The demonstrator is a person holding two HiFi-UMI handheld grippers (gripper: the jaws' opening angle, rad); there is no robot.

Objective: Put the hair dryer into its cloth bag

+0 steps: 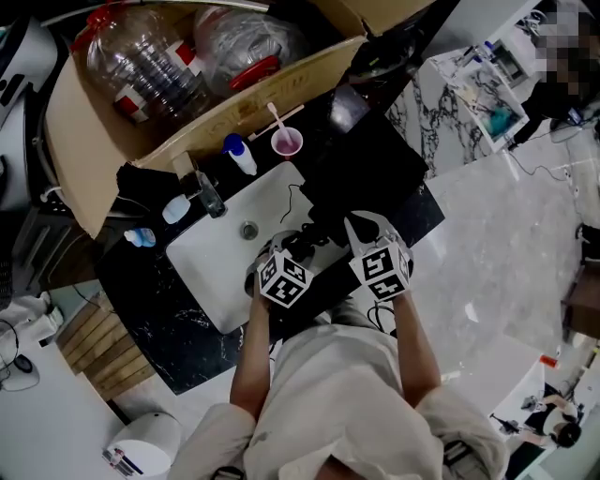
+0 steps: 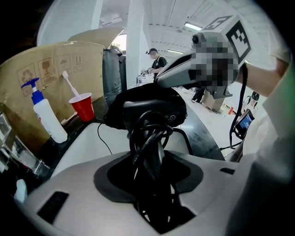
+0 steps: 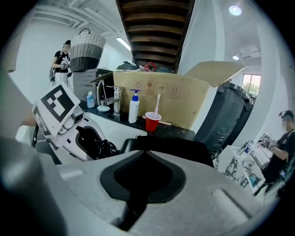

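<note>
Hair dryer (image 2: pixel 154 110), with cord wound round its handle, is being pinched by the left tool (image 2: pixel 154 177) above the white sink (image 1: pixel 211 258). The right tool (image 3: pixel 144 182) is pinching the edge of the black cloth bag (image 3: pixel 177 147), which is lying on the dark worktop (image 1: pixel 150 314) just beside the hair dryer.

Light: bright, from an overhead ceiling strip (image 2: pixel 193 26) and a round lamp (image 3: pixel 235 10).
Glare: pale floor (image 1: pixel 497 216) washed out.
Shadow: hair dryer (image 2: pixel 152 108) near-black between my jaws.
Edges: fisheye bend, black corners.
Focus: my jaws soft up close.
</note>
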